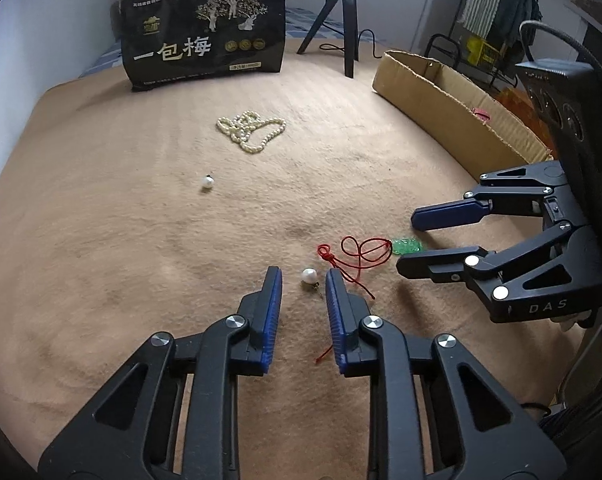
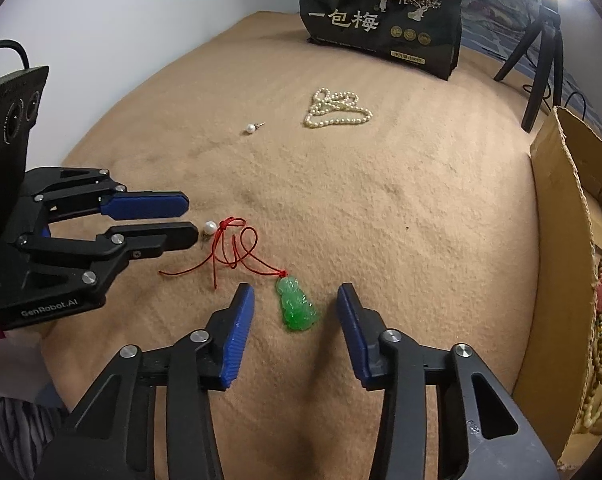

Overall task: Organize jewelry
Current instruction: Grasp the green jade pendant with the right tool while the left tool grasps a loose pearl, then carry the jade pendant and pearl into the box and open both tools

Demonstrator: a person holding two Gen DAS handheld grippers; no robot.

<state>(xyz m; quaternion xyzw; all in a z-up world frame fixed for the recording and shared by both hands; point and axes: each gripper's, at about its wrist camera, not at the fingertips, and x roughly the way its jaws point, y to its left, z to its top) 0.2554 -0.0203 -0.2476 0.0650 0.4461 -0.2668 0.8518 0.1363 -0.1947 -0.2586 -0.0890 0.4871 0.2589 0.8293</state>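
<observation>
Left gripper point(image 1: 303, 274), jaws apart, straddles the small white pearl earring point(image 1: 308, 275), lower centre. Right gripper point(image 2: 295, 294), jaws apart, straddles the green carved jade pendant point(image 2: 297, 309); its long axis runs along my fingers.

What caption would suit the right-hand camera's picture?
Right tongs open around a green pendant on a red cord, left tongs by a pearl earring.
</observation>
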